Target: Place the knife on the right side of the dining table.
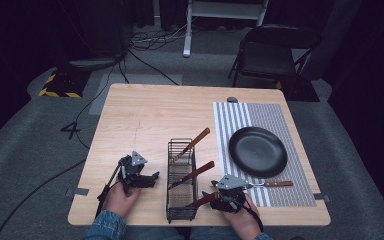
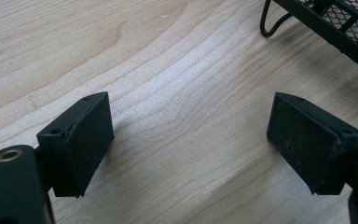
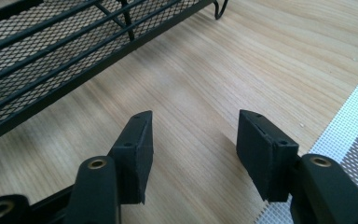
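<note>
Jaws of right gripper (image 1: 219, 196) and left gripper (image 1: 152, 177) spread, nothing between them. Wooden-handled knife (image 1: 276, 183) lay flat on striped placemat (image 1: 280, 197) just beside black plate (image 1: 258, 151). Judged light, stiff, blade slippery; best taken across wooden handle.

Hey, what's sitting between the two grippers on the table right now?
In the high view, the black wire basket holding wooden-handled cutlery stands between the left gripper and the right gripper.
</note>
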Available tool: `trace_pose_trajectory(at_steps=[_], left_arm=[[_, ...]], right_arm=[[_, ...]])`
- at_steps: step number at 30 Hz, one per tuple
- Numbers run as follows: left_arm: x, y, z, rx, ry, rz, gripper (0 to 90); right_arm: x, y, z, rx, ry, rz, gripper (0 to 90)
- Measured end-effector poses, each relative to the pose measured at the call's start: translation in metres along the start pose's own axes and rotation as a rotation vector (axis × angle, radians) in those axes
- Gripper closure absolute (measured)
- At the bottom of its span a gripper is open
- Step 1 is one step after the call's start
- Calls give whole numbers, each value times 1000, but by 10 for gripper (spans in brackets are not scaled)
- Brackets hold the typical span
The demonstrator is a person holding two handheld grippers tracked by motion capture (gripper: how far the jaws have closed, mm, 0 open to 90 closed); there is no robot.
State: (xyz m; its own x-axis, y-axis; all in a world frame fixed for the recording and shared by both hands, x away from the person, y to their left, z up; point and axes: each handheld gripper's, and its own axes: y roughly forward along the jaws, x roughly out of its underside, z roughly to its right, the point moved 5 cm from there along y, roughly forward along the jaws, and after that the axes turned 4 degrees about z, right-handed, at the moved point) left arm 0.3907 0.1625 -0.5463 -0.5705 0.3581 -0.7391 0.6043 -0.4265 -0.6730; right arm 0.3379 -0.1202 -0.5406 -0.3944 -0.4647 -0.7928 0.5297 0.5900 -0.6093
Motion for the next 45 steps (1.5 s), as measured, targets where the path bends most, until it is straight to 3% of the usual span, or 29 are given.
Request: trace_pose_trajectory(at_steps=[10,15,20,27,37,45], left_arm=[[0,0,0,0,1,1,147],[0,0,0,2,-3,-1,147],[1,-1,1,3,-2,-2,147],[1,-1,0,2,0,-2,147],[1,-1,0,3,0,-2,147],[1,-1,0,4,-2,-2,147]], right_arm=[[-26,-21,15,-29,34,-1,480],[-41,-33,25,-19,27,-3,485],[-64,-47,44,-5,47,13,497],[-92,-59,58,2,50,50,508],[-135,-62,73,4,40,77,519],[-153,-58,70,-21,29,84,526]])
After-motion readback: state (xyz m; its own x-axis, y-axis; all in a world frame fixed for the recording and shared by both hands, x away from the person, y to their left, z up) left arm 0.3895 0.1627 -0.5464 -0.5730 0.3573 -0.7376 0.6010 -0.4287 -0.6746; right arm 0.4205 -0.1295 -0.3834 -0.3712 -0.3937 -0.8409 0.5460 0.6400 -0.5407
